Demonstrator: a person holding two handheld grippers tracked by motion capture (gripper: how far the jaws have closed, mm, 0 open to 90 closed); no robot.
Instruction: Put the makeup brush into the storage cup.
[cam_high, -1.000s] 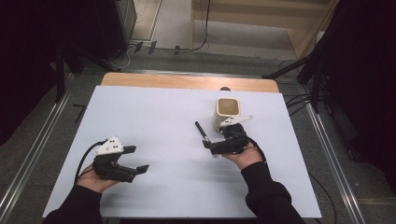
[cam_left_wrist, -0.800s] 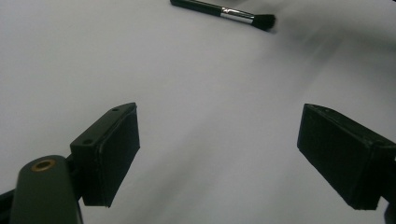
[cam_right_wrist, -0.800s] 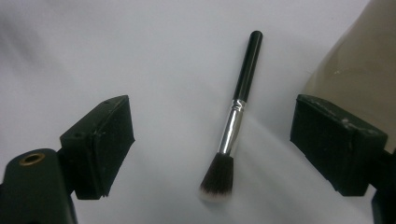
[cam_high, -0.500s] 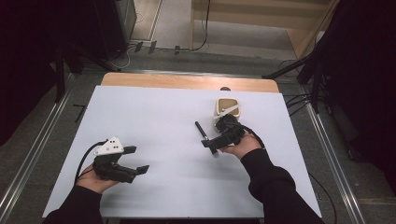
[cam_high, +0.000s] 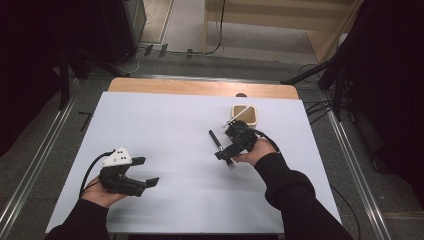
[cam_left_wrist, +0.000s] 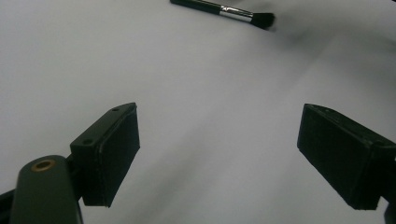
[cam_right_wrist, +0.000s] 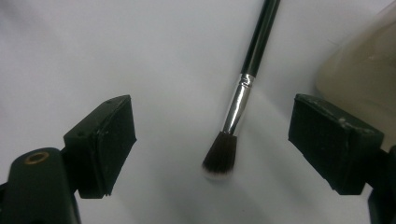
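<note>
A makeup brush (cam_high: 216, 141) with a black handle, silver ferrule and dark bristles lies on the white table (cam_high: 165, 125). My right gripper (cam_high: 226, 150) hovers over its bristle end, open. In the right gripper view the brush (cam_right_wrist: 236, 107) lies between the two jaws, touching neither, bristles toward the camera. My left gripper (cam_high: 146, 171) rests open at the front left with nothing between its jaws. The left gripper (cam_left_wrist: 217, 149) looks across bare table to the brush (cam_left_wrist: 224, 8) far off.
A beige square cup (cam_high: 244, 115) stands just behind the right gripper; its wall (cam_right_wrist: 364, 65) shows close to the right jaw. A wooden strip (cam_high: 200, 88) edges the table's far side. Metal rails run along both sides on the floor.
My right hand has swung and shifted left and forward, bringing its open jaws over the brush's bristle end. The left gripper has stayed where it was.
</note>
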